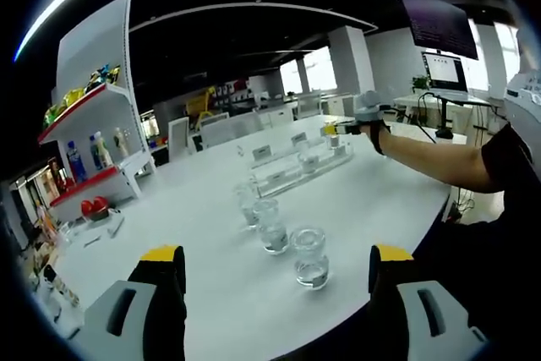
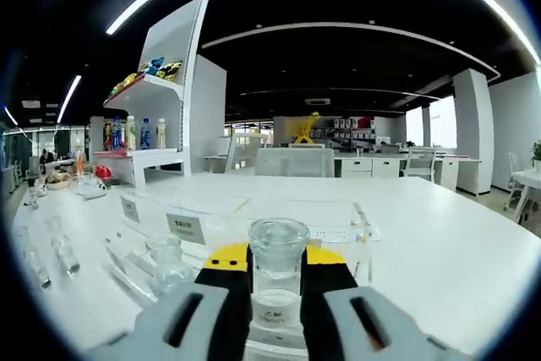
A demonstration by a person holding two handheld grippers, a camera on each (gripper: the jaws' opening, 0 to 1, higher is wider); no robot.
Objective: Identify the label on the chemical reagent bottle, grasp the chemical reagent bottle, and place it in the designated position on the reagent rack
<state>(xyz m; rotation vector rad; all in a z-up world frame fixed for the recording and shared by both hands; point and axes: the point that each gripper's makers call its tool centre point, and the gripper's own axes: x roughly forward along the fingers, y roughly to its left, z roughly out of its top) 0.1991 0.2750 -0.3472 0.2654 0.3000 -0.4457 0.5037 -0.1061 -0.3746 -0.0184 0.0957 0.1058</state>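
White table (image 1: 211, 200) carries everything; the clear acrylic reagent rack (image 1: 297, 168) lies at 12 o'clock of centre in the left gripper view, well apart from the waiting bottles. Task looks partway done: one reagent bottle (image 2: 277, 272) is clamped between the right gripper (image 2: 277, 272) jaws, held low over the rack (image 2: 355, 226) near its label cards (image 2: 186, 227), not yet released. At least one small bottle (image 2: 169, 268) already stands in the rack at 8 o'clock of the held one. Left gripper (image 1: 275, 270) is spread wide, holding nothing, hovering near three clear bottles (image 1: 309, 256) in a row at centre, still to be moved. Left gripper view gives the person's arm (image 1: 439, 162) reaching to the rack at 2 o'clock; the right gripper view gives the held bottle's clear glass close up. Label text too small to read.
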